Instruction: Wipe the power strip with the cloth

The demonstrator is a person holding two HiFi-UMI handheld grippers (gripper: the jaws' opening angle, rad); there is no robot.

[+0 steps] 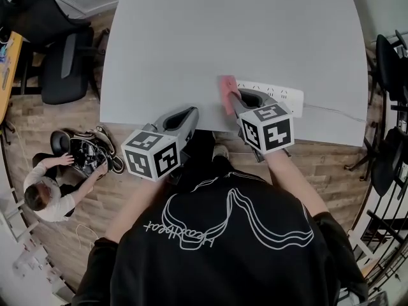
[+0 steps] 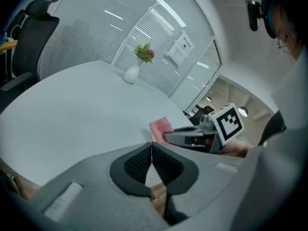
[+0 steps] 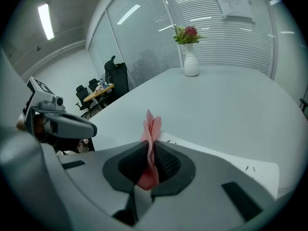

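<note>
While your right hand-held gripper pinches the pink cloth at the power strip, your left hand-held gripper sits closed, empty.

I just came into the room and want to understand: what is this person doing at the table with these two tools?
A person works at the grey table. The right hand-held gripper is shut on a pink cloth and holds it at the left end of the white power strip, near the table's edge. The left hand-held gripper is shut and empty, off to the side. I cannot tell whether the cloth touches the strip.
</note>
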